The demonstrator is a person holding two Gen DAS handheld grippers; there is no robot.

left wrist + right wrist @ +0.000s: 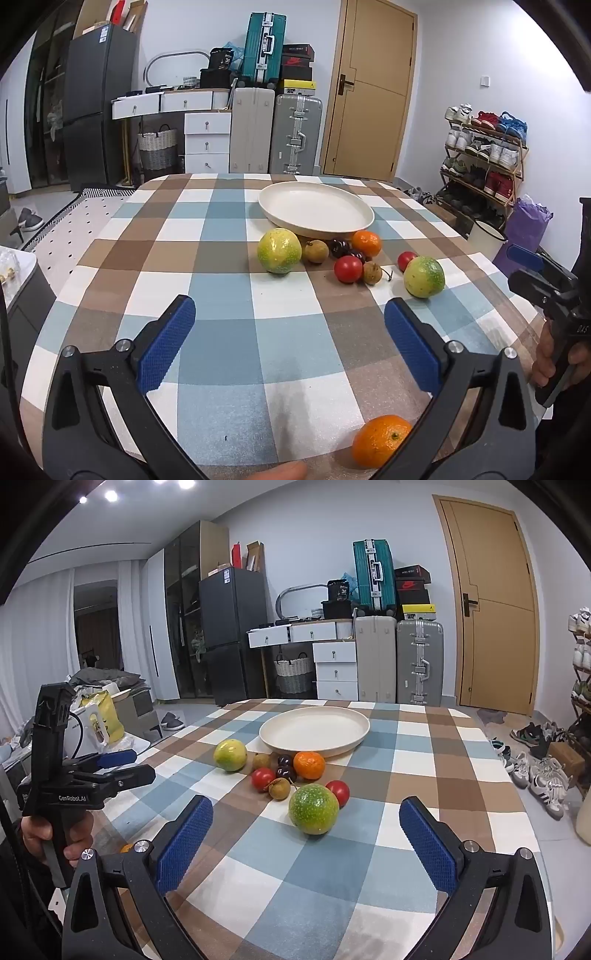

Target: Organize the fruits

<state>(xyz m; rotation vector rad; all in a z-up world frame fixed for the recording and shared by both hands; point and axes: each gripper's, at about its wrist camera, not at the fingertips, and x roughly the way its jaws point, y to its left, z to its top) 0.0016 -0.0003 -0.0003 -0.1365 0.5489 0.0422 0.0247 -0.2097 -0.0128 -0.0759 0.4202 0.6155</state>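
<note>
1. Surface: a table (229, 295) covered with a checked cloth in blue, brown and white. Behind it stand suitcases (275, 133), white drawers (207, 144), a dark fridge (98, 107) and a wooden door (373, 92).
2. A cream plate (316, 209) sits at the far middle of the table; it holds nothing.
3. The fruits lie in a cluster just in front of the plate: a green-yellow fruit (279, 250) at the left, a second one (423, 277) at the right, an orange (366, 243) near the plate rim, two red fruits (348, 268), brown fruits (316, 251) and dark cherries (340, 248) between them.
4. A second orange (380, 439) lies apart from the cluster, at the near edge, close under the left gripper.
5. Left gripper (291, 336): jaws spread wide, nothing between the pads, tilted down toward the table.
6. Right gripper (306, 845): jaws spread wide, nothing gripped, aimed at the right-hand green-yellow fruit, which lies ahead of the pads.
</note>
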